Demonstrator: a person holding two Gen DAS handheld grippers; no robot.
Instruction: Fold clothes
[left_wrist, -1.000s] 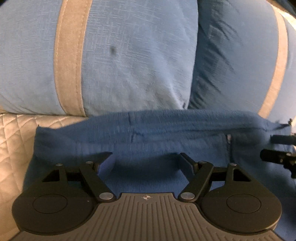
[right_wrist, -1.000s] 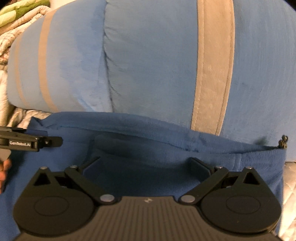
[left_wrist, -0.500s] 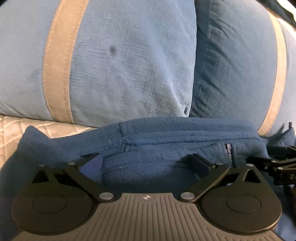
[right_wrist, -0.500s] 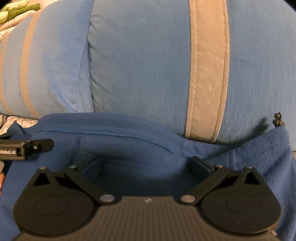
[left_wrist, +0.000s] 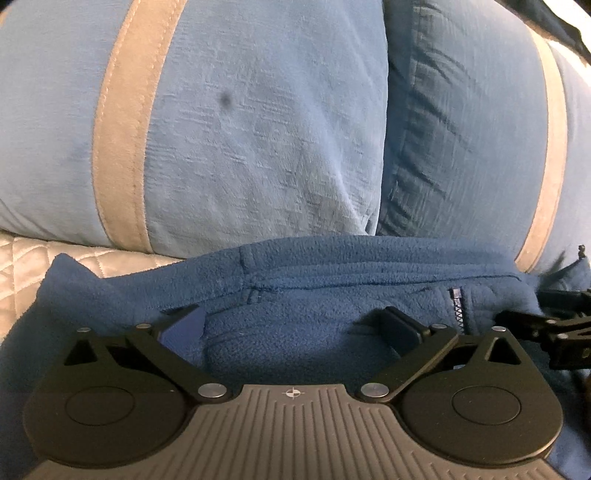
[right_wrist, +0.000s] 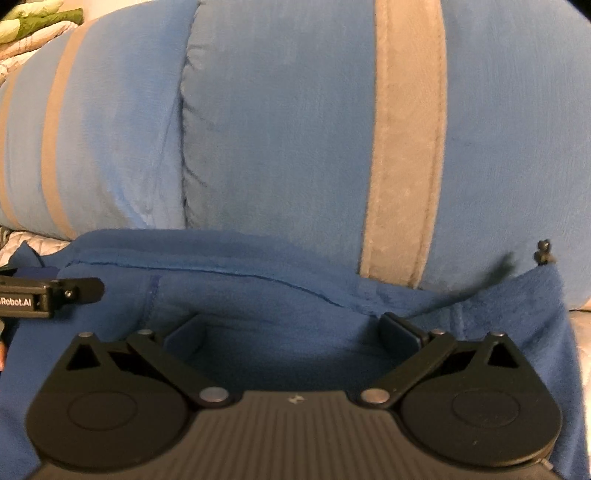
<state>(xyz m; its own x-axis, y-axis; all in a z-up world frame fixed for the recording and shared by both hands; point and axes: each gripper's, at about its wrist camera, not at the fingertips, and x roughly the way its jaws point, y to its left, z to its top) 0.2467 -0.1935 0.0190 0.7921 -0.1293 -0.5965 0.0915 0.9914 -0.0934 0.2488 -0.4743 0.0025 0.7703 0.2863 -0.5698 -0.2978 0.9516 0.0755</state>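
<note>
Left gripper (left_wrist: 293, 326): jaws spread wide, fleece bulging between, no pinch. Right gripper (right_wrist: 291, 332): jaws spread likewise, over same cloth. Blue fleece jacket (left_wrist: 332, 280) lies on quilted bed cover (left_wrist: 22, 273), folded edge touching blue pillows (left_wrist: 240, 129).

Risks:
- Thick pile between jaws: closing may catch top layer only, fold opens.
- Pillows block far edge: cloth bunches.
- Zipper (left_wrist: 458, 306) near right finger: snag.

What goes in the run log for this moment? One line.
left gripper: open | right gripper: open | blue fleece jacket: bunched against blue pillows
</note>
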